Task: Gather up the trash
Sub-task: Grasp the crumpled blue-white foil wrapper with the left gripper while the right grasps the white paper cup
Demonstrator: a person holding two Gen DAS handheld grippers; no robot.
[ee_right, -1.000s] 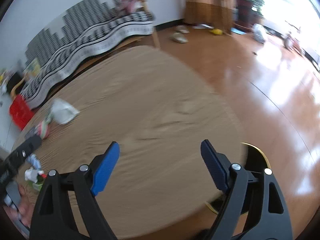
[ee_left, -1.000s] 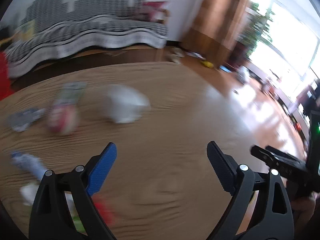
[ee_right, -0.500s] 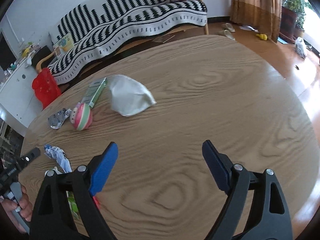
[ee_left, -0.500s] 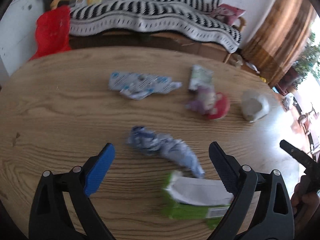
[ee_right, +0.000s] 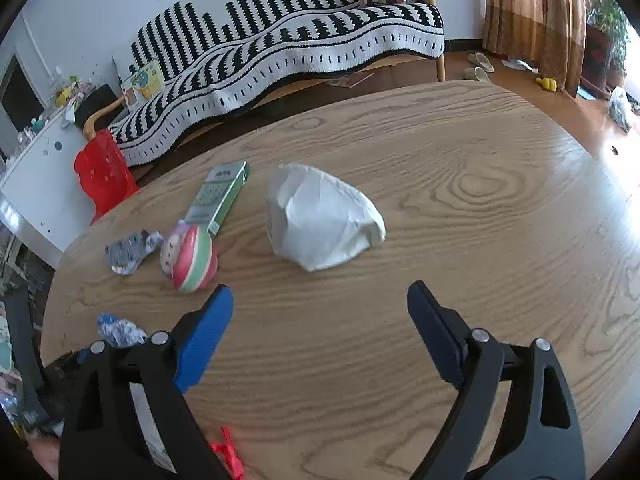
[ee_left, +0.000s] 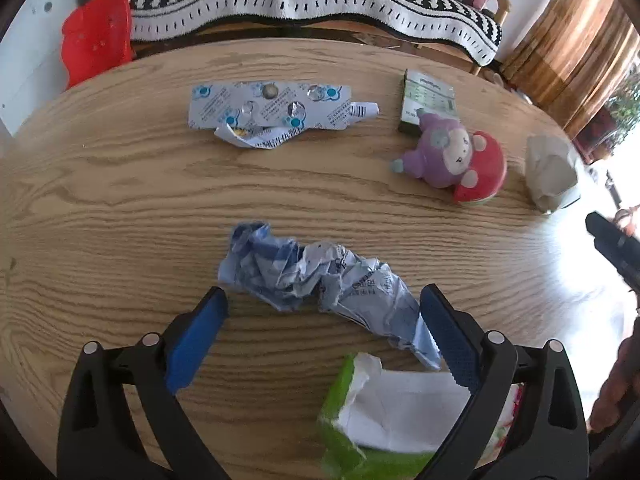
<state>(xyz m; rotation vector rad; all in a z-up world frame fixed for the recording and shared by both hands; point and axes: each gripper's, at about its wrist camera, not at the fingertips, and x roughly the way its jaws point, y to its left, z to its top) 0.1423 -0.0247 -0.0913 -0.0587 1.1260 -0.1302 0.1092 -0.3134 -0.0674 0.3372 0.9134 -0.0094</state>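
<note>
Trash lies scattered on the oval wooden surface (ee_left: 100,184). In the left wrist view a crumpled blue-and-white wrapper (ee_left: 320,276) lies just ahead of the left tongs (ee_left: 324,304), its long axis slanting from the upper left down to the lower right, the lower end reaching beside the right-hand finger. The left tongs are spread wide, with nothing pinched. Nearer the camera sits a torn green-and-white carton (ee_left: 380,412), its open end turned to the upper left. Farther off, a flat blister pack (ee_left: 268,106) lies lengthwise across the picture with a twisted paper strip (ee_left: 260,136) at its near edge. To the right stand a small green box (ee_left: 428,100), a purple plush toy on a red base (ee_left: 452,156) touching the box's near end, and a crumpled grey-white paper bag (ee_left: 550,172).

The right wrist view shows the same bag (ee_right: 324,220) large and central, ahead of the right tongs (ee_right: 320,304), its narrower end pointing right. Those tongs have just been opening and stand spread over bare wood. Here the green box (ee_right: 222,196) runs away from the camera, the toy (ee_right: 192,256) at its near end. Only this view shows a red scrap (ee_right: 228,456) at the bottom edge; only the left view shows the carton clearly. A striped sofa (ee_right: 280,48) stands behind.
</note>
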